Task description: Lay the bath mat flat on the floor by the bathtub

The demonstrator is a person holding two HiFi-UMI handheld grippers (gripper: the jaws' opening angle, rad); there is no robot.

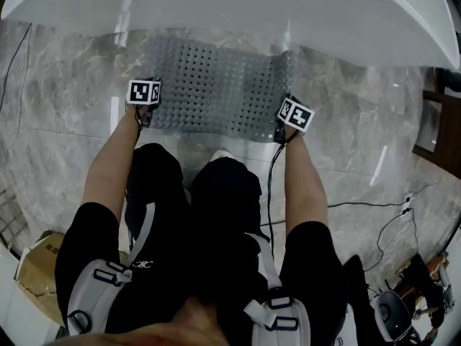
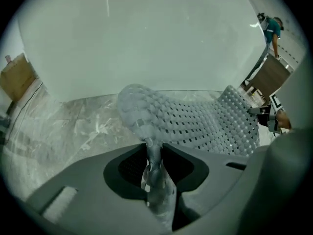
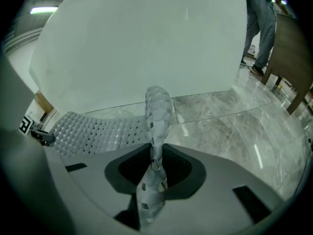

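Nearly done: pinching near corners of bath mat in left hand-held gripper and right hand-held gripper, the rest spread on floor beside bathtub. Left to do, apparently: release both corners.

One mat, one tub, two tongs: left tongs, right tongs. One box lower left, one chair at right.

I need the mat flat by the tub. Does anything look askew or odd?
Yes: the grey perforated rubber bath mat isn't flat. The left gripper and right gripper pinch its near corners, lifting both ends off the marble floor.
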